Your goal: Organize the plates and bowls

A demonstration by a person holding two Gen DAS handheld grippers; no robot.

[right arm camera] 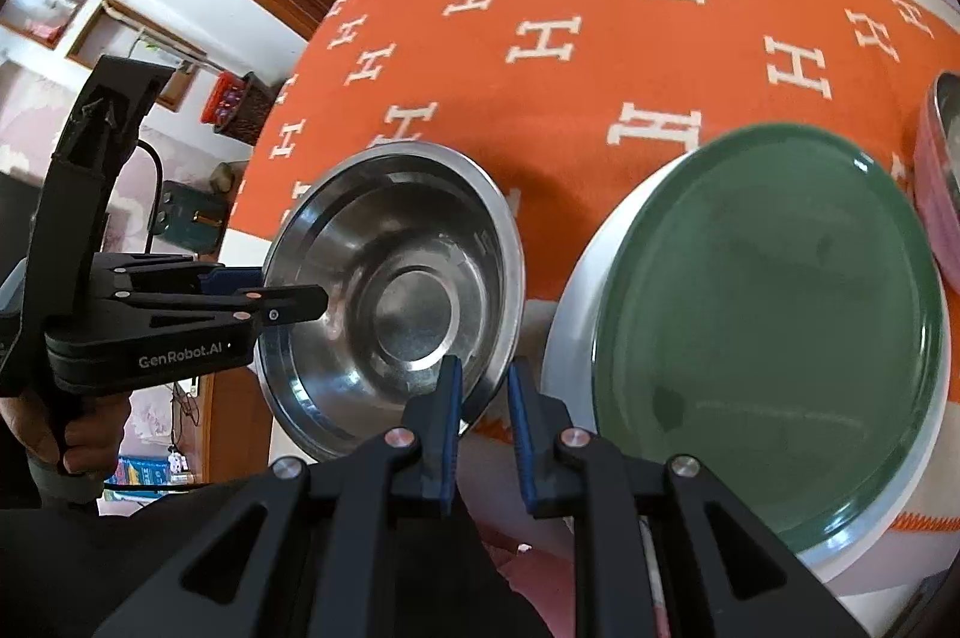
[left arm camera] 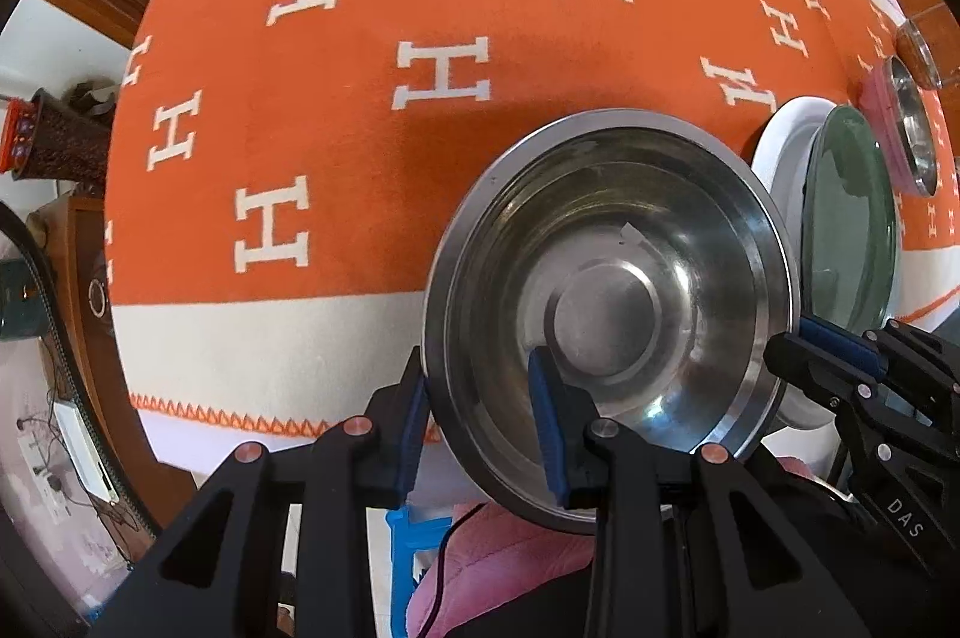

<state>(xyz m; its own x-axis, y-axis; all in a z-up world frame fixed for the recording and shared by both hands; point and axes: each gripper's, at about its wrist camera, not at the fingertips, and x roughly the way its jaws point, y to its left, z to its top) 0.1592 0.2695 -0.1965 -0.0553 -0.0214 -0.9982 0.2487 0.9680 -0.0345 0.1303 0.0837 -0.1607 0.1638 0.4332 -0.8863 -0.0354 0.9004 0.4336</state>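
The steel bowl (left arm camera: pixel 612 302), tilted at the near edge of the orange cloth (left arm camera: pixel 372 98), is pinched across its rim by both the left gripper (left arm camera: pixel 480 416) and the right gripper (right arm camera: pixel 485 416), so it, the green plate (right arm camera: pixel 774 338) on a white one and the pink bowl (left arm camera: pixel 900 128) all look unsorted.

A shiny round stainless-steel bowl (left arm camera: pixel 612 302) is tilted, mouth open, its rim gripped on two opposite sides, over the near edge of the worktop. Just to its right sits a flat dark-green round plate (right arm camera: pixel 774 338), stacked on a wider white plate (right arm camera: pixel 570 290). Beyond the green plate, further right, lies a pink bowl with a steel lining (left arm camera: pixel 900 128).
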